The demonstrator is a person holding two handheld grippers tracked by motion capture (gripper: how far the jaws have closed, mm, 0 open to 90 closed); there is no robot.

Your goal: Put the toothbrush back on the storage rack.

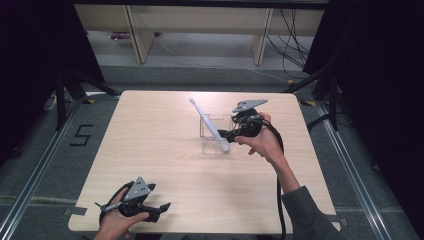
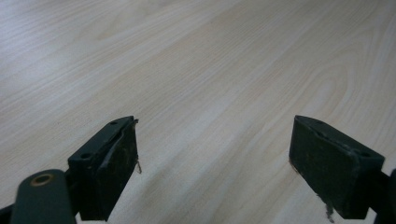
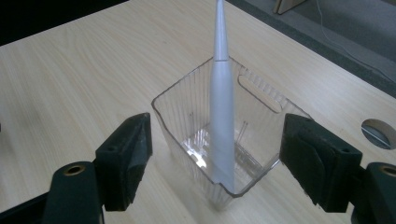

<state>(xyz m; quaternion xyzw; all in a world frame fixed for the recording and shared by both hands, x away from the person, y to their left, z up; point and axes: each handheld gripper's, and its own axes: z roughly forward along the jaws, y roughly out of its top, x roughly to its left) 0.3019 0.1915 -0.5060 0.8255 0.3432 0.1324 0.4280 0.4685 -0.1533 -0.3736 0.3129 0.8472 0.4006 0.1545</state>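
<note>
High view: a pale wood-grain tabletop carries a clear plastic container right of centre. A white toothbrush stands in it, its lower end inside the container and its head leaning up and away toward the far left, above the rim. The right gripper, held by the person's right hand, sits just beside the container on its right; a grey three-cornered plate tops it and a black cable trails back along the forearm. The left gripper rests near the front left edge of the tabletop, well apart from the container, held in the left hand.

Right gripper view: the two black jaws stand wide apart, one on either side of the ribbed container, closed on nothing. The toothbrush handle rises from the container's floor, leaning against the near wall; its head is cut off by the top edge. A slot handle is visible in the far wall, and a round hole lies in the tabletop at right.

Left gripper view: the jaws are spread wide over bare tabletop, with nothing between them.
</note>
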